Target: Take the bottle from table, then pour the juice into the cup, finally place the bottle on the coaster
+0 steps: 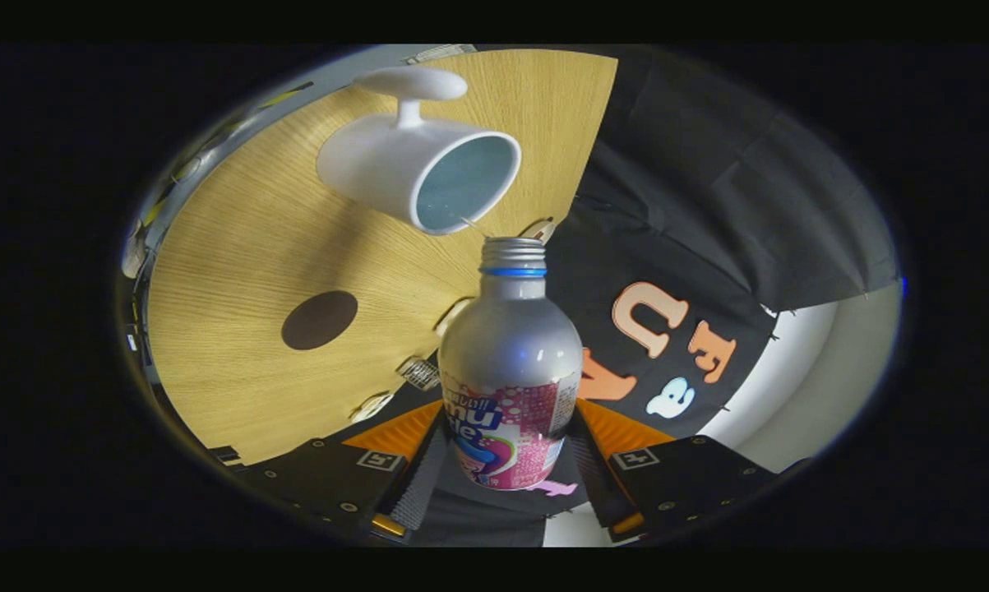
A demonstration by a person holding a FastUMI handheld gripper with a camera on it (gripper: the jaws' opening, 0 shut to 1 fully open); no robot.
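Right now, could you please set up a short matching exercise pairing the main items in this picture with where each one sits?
Things:
1. silver metal bottle with pink label
2. white ceramic cup
3. dark brown round coaster
4. tool

Places:
A. on the wooden table, apart from the cup
B. between the tool's fingers
C. just beyond the bottle's open mouth
D. shut on the bottle's labelled lower body

Pairs: 1-B, 2-C, 3-A, 4-D

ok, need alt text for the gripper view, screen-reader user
The gripper is shut on a silver bottle with an open threaded neck, tipped so its mouth points at the opening of a white cup on a wooden table. A round dark coaster lies on the table, apart from the cup.
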